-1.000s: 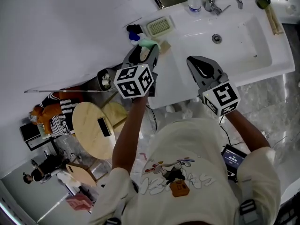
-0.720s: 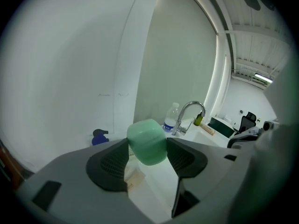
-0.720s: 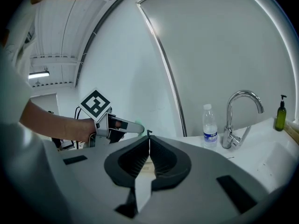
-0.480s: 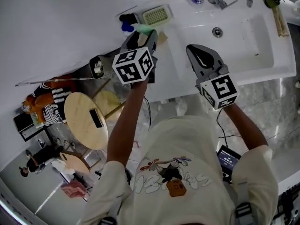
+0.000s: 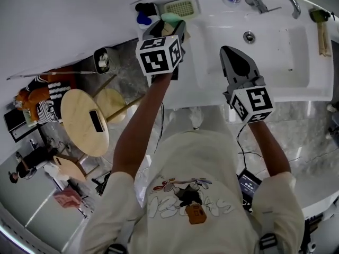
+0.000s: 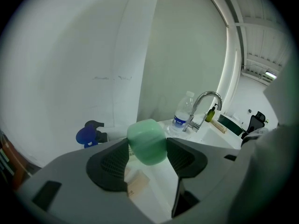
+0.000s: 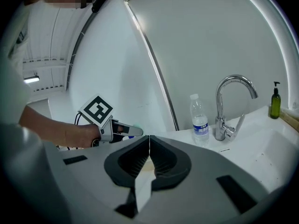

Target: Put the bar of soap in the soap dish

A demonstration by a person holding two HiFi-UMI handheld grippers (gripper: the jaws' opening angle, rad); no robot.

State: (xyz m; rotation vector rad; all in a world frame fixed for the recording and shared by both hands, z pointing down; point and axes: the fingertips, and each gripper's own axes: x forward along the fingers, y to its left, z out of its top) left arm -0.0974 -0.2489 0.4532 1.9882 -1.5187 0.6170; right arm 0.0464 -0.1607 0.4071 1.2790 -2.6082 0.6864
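Green soap [image 5: 170, 18] is up off the tabletop [image 5: 192, 73], pinched at the tips of the L gripper [image 5: 167, 30], so pickup's done and the drop isn't.

Head view: soap hangs just beside the dish [image 5: 180, 7], at its near edge, not in it yet. Dish looks bare. R gripper [image 5: 232, 56] sits over the basin [image 5: 280, 52], left end, apart from the soap. What's left, I'd say: carry over the dish, lower, let go.

Left gripper view: jaws clamped on the soap's two sides, bar a bit tilted, w/ a good part poking up past the tips. Dish not seen from here. Tan block [image 6: 135, 183] lies on the tabletop below the jaws; can't tell what it is.

Right gripper view: jaws pressed together, nothing btwn them.

Count: 1 soap, 1 dish, 2 grippers, 1 tan block, 1 tap [image 7: 218, 118], 1 water bottle [image 7: 199, 120], 1 pump bottle [image 7: 275, 101], 1 blue thing [image 6: 86, 135] by the wall.
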